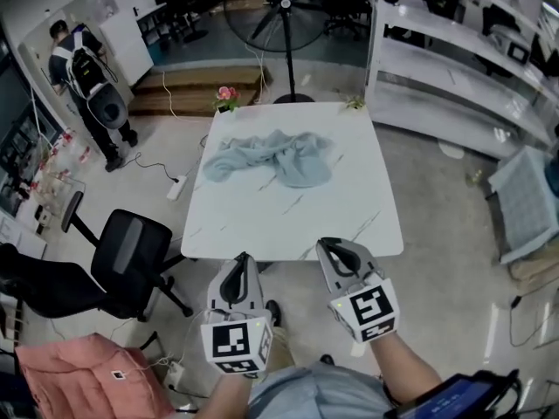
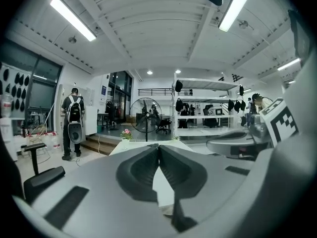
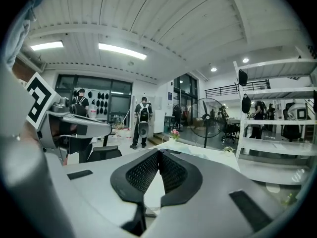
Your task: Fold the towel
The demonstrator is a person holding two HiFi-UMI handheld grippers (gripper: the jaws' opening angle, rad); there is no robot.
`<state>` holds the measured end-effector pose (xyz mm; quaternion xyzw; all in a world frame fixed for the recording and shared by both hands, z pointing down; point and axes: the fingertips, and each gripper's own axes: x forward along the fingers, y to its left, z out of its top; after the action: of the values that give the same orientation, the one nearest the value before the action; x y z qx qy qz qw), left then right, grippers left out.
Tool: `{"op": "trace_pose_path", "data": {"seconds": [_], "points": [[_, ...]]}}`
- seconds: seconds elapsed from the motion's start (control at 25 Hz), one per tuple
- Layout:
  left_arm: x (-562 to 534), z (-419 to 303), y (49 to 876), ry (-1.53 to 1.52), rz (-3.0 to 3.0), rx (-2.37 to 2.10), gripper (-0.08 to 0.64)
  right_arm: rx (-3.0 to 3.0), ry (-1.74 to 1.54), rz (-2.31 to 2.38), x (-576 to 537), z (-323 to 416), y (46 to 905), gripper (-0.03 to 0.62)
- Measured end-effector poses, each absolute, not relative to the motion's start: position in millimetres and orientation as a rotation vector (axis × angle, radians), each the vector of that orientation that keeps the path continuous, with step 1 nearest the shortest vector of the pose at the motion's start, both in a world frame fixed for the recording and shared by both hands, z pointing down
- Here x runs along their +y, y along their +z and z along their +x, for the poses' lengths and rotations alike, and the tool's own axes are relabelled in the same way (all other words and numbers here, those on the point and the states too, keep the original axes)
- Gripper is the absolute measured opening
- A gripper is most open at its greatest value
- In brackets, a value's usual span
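Note:
A crumpled pale blue-grey towel lies on the far half of the white marble-look table. My left gripper hangs just off the table's near edge, jaws shut with nothing between them. The right gripper sits beside it over the near edge, also shut and empty. Both are well short of the towel. In the left gripper view the left gripper points along the tabletop; in the right gripper view the right gripper does the same over the table. The towel is hidden in both gripper views.
A black office chair stands left of the table and a pink cushion lies near left. Small flowers sit at the table's far left corner, a floor fan behind. White shelving runs along the right. A person with a backpack stands far left.

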<state>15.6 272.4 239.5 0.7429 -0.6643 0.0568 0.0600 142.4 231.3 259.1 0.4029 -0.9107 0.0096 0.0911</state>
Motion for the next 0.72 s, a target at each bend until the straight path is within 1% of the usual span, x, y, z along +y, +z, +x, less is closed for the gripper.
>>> {"op": "trace_pose_path", "data": {"seconds": [0.36, 0.72], "points": [[152.9, -76.0, 259.3, 0.228, 2.254, -1.937, 0.009, -2.613, 0.038, 1.265, 110.7, 79.4, 269.7, 0.018], [70.1, -137.0, 254.7, 0.235, 2.302, -1.897, 0.009, -2.517, 0.012, 1.396, 29.9, 50.6, 254.1, 0.018]]}}
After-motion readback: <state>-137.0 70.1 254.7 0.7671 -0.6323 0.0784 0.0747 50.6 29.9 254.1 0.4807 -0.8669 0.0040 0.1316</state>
